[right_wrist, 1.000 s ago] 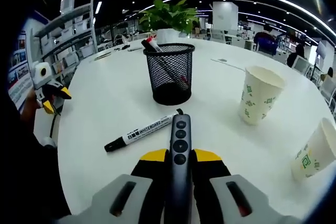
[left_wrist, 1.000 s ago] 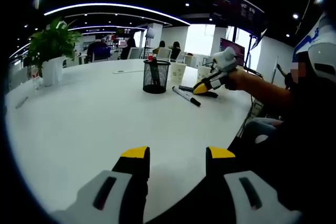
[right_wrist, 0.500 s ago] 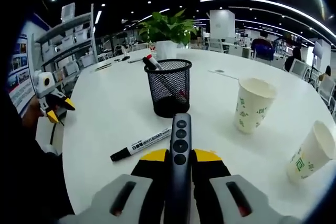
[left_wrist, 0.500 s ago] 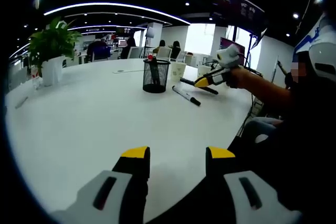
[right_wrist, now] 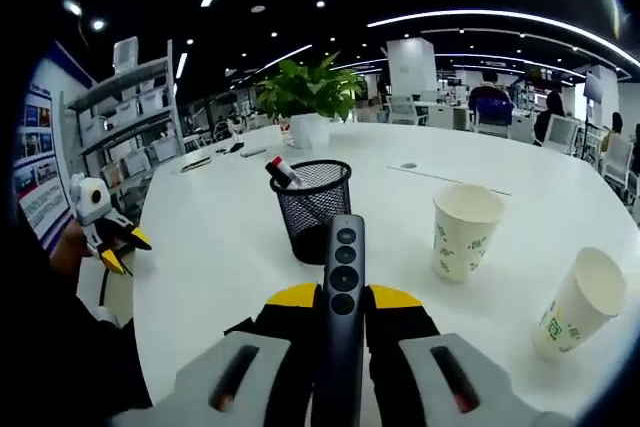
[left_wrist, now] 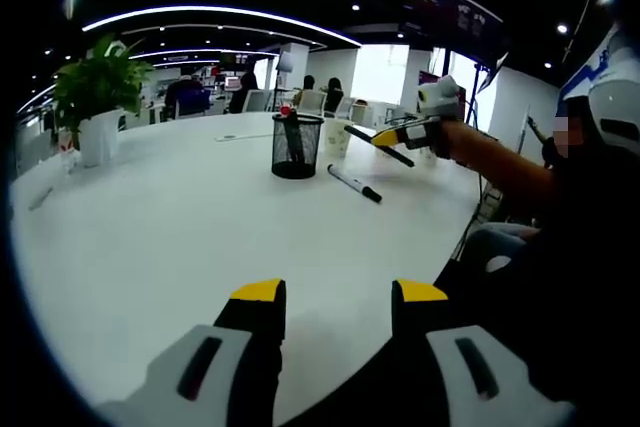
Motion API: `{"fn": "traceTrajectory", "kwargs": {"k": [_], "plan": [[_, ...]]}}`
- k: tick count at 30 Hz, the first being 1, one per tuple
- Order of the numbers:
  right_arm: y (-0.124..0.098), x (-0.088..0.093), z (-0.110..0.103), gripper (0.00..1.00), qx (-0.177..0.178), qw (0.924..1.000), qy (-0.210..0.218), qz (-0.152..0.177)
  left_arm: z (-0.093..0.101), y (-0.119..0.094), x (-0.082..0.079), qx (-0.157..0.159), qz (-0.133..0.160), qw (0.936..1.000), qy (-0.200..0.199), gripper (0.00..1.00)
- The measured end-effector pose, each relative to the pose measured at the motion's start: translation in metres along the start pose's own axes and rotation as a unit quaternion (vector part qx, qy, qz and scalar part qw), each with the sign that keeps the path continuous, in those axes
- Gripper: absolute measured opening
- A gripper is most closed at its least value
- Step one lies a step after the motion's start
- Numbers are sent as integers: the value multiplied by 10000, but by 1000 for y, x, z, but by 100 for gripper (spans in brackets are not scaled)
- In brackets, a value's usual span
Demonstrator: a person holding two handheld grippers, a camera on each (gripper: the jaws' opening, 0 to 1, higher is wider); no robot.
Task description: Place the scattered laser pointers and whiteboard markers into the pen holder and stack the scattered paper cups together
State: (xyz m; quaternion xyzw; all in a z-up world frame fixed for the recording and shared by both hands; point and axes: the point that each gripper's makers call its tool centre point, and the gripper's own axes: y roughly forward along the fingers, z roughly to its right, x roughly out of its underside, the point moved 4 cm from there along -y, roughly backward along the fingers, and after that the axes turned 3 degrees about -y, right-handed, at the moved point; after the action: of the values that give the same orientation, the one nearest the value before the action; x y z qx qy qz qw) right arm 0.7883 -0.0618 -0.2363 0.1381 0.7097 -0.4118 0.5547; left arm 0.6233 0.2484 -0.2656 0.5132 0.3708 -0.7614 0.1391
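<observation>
Round white table (left_wrist: 150, 217), biggest thing here; potted green plant (right_wrist: 305, 97) at its far edge. Black wire-mesh pen holder (right_wrist: 313, 209) stands upright at 12 o'clock from the right gripper (right_wrist: 342, 299), already holding a red-capped marker (right_wrist: 280, 170) leaning to its left wall. Two white paper cups with green print: nearer-centre cup (right_wrist: 460, 232) at 2 o'clock of the holder, second cup (right_wrist: 580, 302) further out at 3–4 o'clock, well apart, unstacked. A black whiteboard marker (left_wrist: 354, 184) lies flat on the table at 4 o'clock of the holder in the left gripper view.

Right gripper's jaws are clamped on a slim dark-grey laser pointer with round buttons (right_wrist: 342, 287), held off the table, tip aimed at the holder. Left gripper (left_wrist: 335, 297) low at the near table edge, jaws spread, nothing between them.

Step in hand, my read: drop pointer into holder. Tip it nose-down over the open rim, on the side away from the leaning marker, release only once the tip is inside the mesh; light holder could tip if nudged.
</observation>
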Motion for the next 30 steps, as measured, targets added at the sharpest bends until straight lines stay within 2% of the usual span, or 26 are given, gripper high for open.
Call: {"fn": "traceTrajectory", "kwargs": {"k": [18,30], "plan": [[-4,-18,-4,20,-102,9994,-78,331,3,-2,-1,29,49,10000,-25,44],[-6,-38,-6,20,-236,9980,-139,576,4,-2,-1,45,92,9999,-58,44]]}}
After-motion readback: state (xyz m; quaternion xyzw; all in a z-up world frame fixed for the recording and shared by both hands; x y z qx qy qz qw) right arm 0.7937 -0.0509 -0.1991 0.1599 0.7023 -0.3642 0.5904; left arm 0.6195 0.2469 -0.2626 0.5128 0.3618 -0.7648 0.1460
